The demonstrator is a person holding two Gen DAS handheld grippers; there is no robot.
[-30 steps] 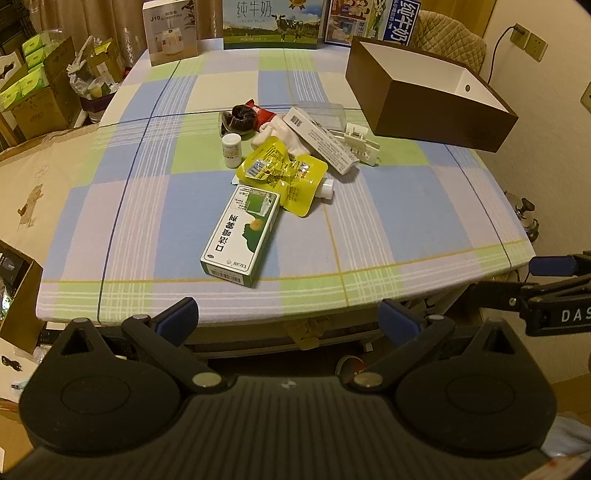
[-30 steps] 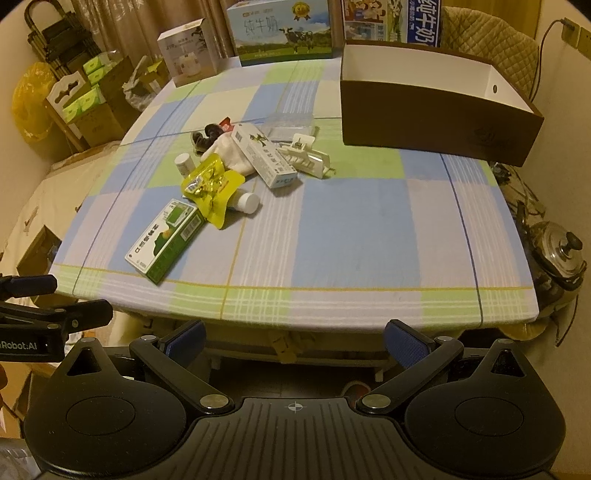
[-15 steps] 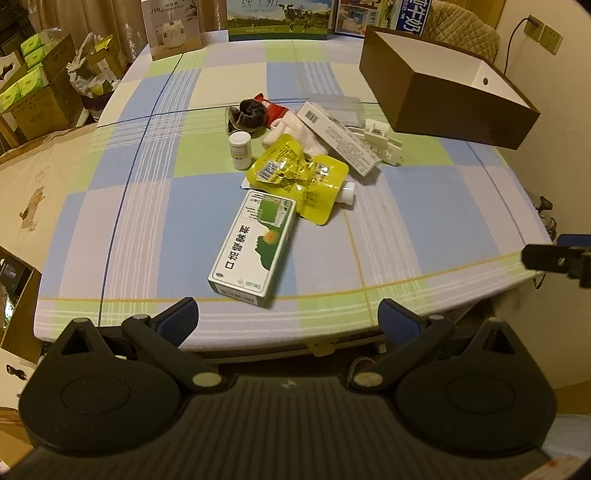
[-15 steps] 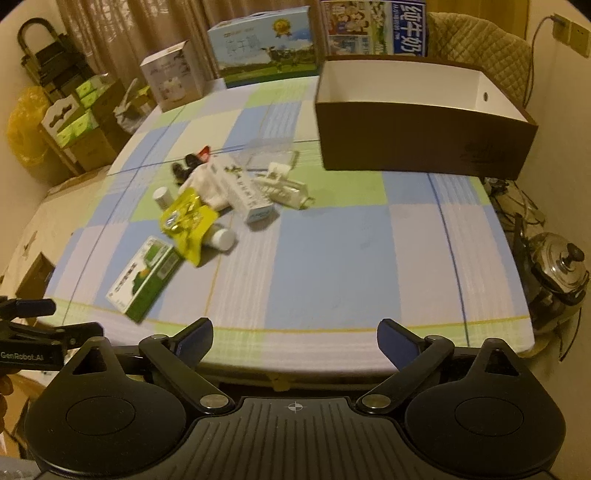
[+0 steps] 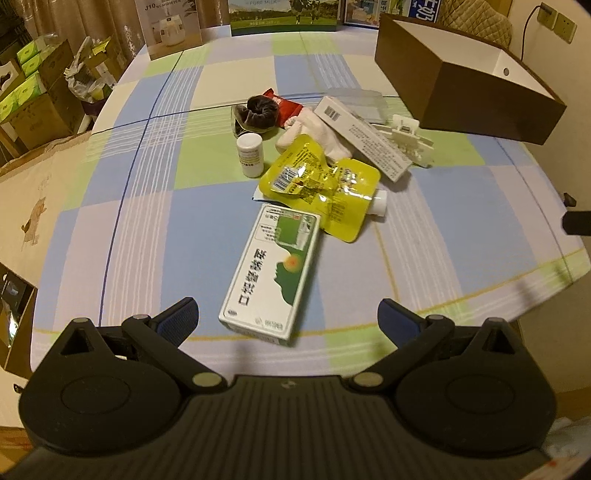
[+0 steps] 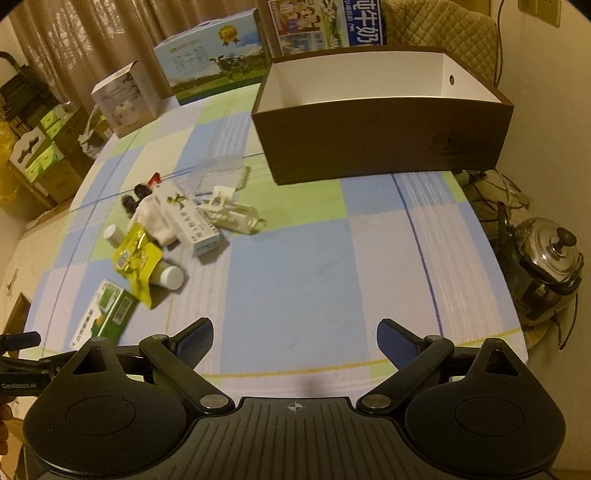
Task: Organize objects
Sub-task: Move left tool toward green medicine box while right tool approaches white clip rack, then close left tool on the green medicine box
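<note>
A green and white medicine box (image 5: 271, 275) lies on the checked tablecloth just ahead of my open, empty left gripper (image 5: 288, 315). Behind it lie a yellow spout pouch (image 5: 321, 182), a small white bottle (image 5: 250, 155), a long white carton (image 5: 364, 138), a white hair clip (image 5: 410, 142), a white cloth, a dark scrunchie (image 5: 258, 112) and a red packet. An empty brown box with white inside (image 6: 384, 114) stands at the back right. My right gripper (image 6: 295, 338) is open and empty over the table's near edge; the pile (image 6: 166, 229) lies to its left.
Milk cartons (image 6: 214, 59) and a humidifier box (image 5: 168, 27) stand along the table's far edge. Cardboard boxes sit on the floor at left (image 5: 33, 99). A metal pot (image 6: 550, 262) sits on the floor at right. The table edge (image 5: 554, 284) curves close in front.
Both grippers have moved forward over the table's near edge. The left one has closed in on the green box. The right one has swung toward the brown box.
</note>
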